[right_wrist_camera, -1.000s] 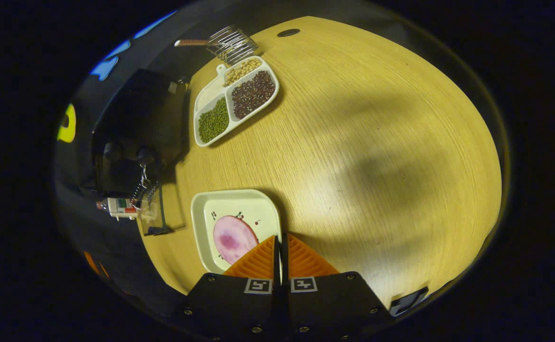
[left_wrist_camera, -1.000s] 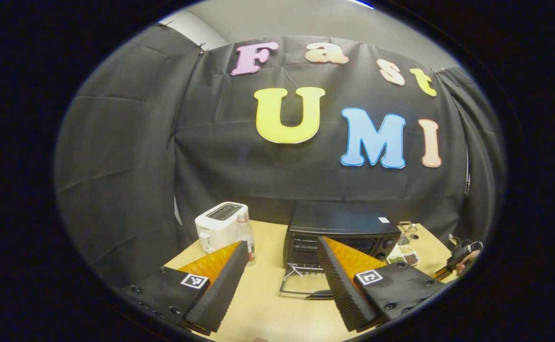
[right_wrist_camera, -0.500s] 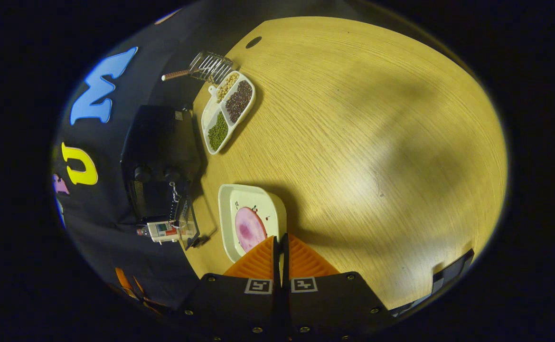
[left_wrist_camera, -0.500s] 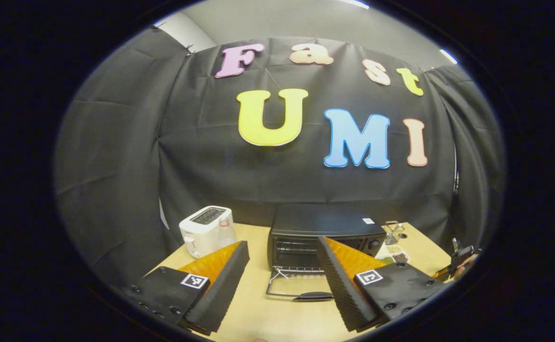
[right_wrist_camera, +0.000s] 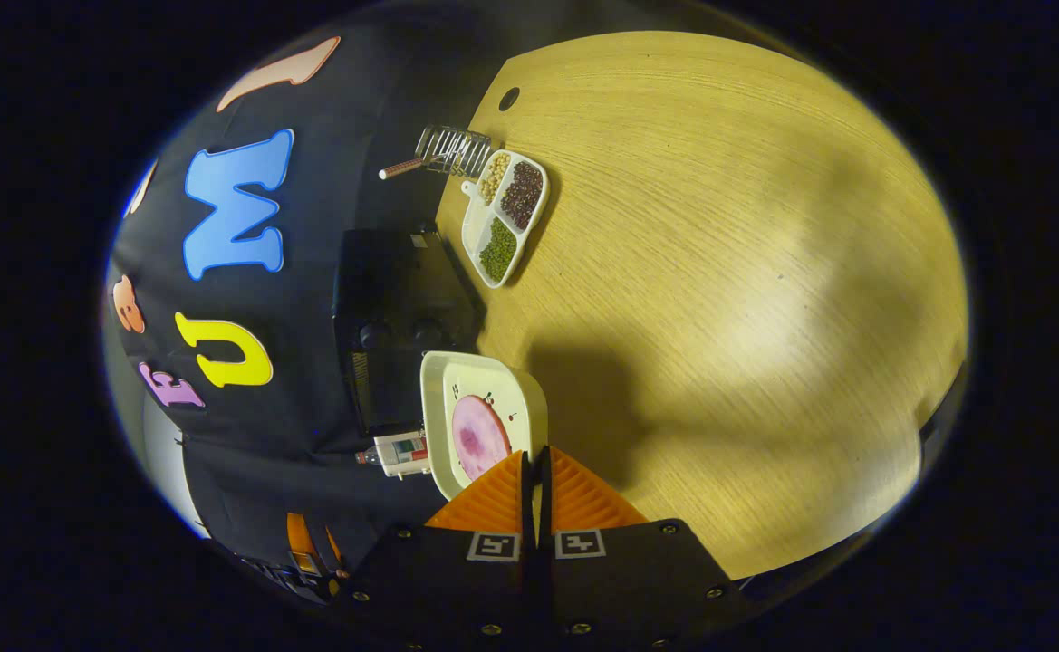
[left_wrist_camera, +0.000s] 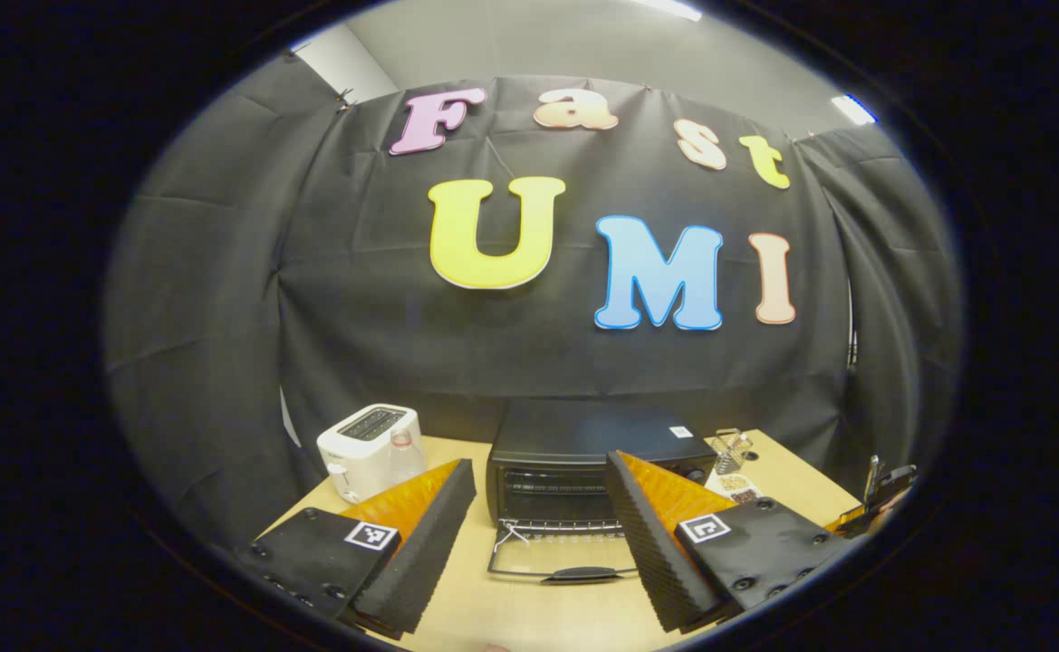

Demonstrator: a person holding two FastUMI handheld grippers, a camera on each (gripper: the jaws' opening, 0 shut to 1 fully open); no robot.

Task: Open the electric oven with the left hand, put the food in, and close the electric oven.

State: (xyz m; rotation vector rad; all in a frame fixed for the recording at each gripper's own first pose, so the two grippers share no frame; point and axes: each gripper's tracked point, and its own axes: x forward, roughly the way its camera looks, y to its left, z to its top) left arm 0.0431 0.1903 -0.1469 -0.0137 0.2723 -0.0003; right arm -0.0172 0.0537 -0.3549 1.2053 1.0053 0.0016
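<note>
While I held the left gripper (left_wrist_camera: 538,507) back from the table (left_wrist_camera: 529,607), its jaws stood wide apart with nothing between them. In the left gripper view, going left to right, I saw a white toaster (left_wrist_camera: 368,438) at about 8 o'clock with a clear bottle (left_wrist_camera: 405,455) just beside it, then the black electric oven (left_wrist_camera: 597,466) near 6 o'clock, its door (left_wrist_camera: 563,554) dropped flat toward me with the handle nearest. A divided dish of beans (left_wrist_camera: 739,487) and a wire rack (left_wrist_camera: 730,446) sat just to the oven's right, at about 5 o'clock.

In the right gripper view, the oven (right_wrist_camera: 399,321) lay at 9 o'clock from centre, the bean dish (right_wrist_camera: 506,215) at 11 o'clock. The right gripper (right_wrist_camera: 535,484) had its jaws together, clamped on the rim of the cream plate (right_wrist_camera: 457,380). The plate carried a round pink slice of ham (right_wrist_camera: 479,436) and hung above the table, in front of the oven
</note>
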